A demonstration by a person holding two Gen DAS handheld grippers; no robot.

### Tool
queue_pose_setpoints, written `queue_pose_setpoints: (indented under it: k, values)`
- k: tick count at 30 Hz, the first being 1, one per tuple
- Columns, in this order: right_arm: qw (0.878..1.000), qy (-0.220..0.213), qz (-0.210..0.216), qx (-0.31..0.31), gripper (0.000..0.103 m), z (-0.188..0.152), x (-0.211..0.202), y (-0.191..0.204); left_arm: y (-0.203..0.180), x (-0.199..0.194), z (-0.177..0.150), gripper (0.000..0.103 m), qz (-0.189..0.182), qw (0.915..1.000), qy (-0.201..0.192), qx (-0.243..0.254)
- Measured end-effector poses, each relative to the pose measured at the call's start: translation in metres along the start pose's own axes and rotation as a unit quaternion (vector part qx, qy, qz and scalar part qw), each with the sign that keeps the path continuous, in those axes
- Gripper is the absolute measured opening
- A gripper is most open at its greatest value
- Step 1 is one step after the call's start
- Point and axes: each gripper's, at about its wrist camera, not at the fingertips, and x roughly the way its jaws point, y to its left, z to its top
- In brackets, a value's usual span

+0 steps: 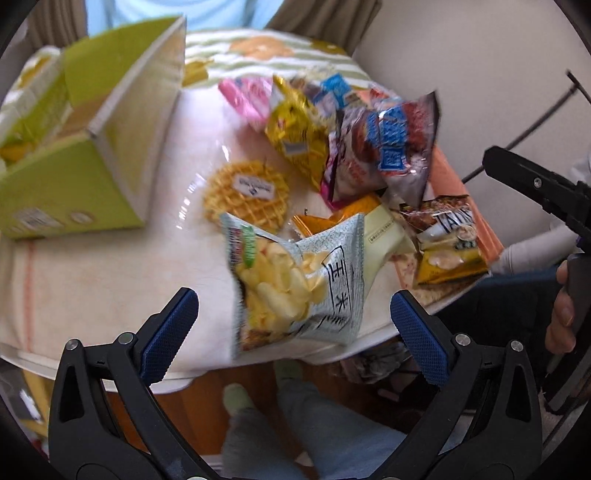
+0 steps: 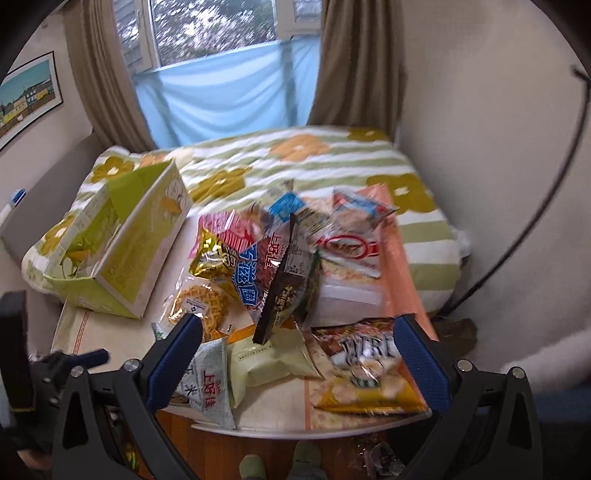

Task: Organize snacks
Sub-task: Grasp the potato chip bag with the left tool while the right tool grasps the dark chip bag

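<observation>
The snacks lie in a loose heap on the right half of a pale counter (image 2: 110, 325): a pale green chip bag (image 1: 295, 280) nearest the front edge, a round waffle in clear wrap (image 1: 246, 196) just behind it, a gold foil packet (image 1: 295, 136), a pink packet (image 1: 245, 98) and a blue-lettered bag (image 1: 391, 144) piled toward the back. A yellow-and-brown chip bag (image 2: 365, 365) sits at the counter's right front corner on an orange strip of the cover. A dark, narrow packet (image 2: 284, 280) stands tilted up in the middle of the heap (what props it I cannot tell).

To the left, well apart from the heap, an open lime-green cardboard box (image 2: 140, 251) rests at the counter's back edge, its flaps raised.

The left gripper (image 1: 293, 330) hangs over the front edge with its blue-padded jaws spread wide, nothing between them. The right gripper (image 2: 295, 354) is likewise spread and empty, above the near snacks.

Behind the counter is a bed (image 2: 314, 162) with a green-striped, flowered cover. Beyond it are brown curtains (image 2: 354, 62), a window (image 2: 214, 26) with blue sheeting across its lower part, and a framed picture (image 2: 27, 96) on the left wall. Wooden floor (image 2: 236, 450) and sock-clad feet show below.
</observation>
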Motion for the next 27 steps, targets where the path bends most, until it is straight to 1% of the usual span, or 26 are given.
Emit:
queue_pose_setpoints:
  k: [5,8,9,12,14,21,23,24,25,26,27]
  values:
    - [0.998,0.032,0.049,-0.018,0.103,0.009,0.044,-0.004,0.002,0.033,0.001,0.103,0.008,0.9991,0.025,-0.034]
    - [0.996,0.051,0.068,-0.032,0.103,0.014,0.069,-0.002,0.003,0.05,-0.002,0.103,0.001,0.9976,0.045,-0.053]
    - [0.995,0.055,0.072,-0.035,0.103,0.015,0.076,-0.001,0.003,0.054,-0.005,0.103,0.007,0.9972,0.05,-0.055]
    - [0.993,0.072,0.081,-0.037,0.103,0.021,0.097,0.001,0.003,0.06,-0.008,0.102,0.018,0.9968,0.051,-0.059]
    - [0.992,0.081,0.086,-0.034,0.103,0.024,0.107,0.002,0.005,0.063,-0.009,0.096,0.017,0.9964,0.05,-0.067]
    - [0.991,0.089,0.087,-0.041,0.103,0.03,0.126,0.0,0.015,0.054,-0.015,0.086,0.031,0.9956,0.028,-0.083]
    - [0.991,0.093,0.085,-0.041,0.1,0.032,0.131,-0.002,0.021,0.053,-0.016,0.084,0.034,0.995,0.025,-0.091]
    - [0.991,0.093,0.086,-0.04,0.096,0.032,0.131,-0.002,0.022,0.052,-0.016,0.083,0.037,0.9947,0.023,-0.093]
    - [0.991,0.093,0.087,-0.039,0.089,0.032,0.13,-0.003,0.022,0.05,-0.016,0.081,0.041,0.9943,0.022,-0.095]
    - [0.991,0.093,0.089,-0.041,0.085,0.032,0.13,-0.003,0.022,0.049,-0.016,0.08,0.044,0.9941,0.021,-0.097]
    - [0.991,0.094,0.091,-0.043,0.078,0.032,0.13,-0.003,0.023,0.047,-0.017,0.08,0.044,0.994,0.02,-0.098]
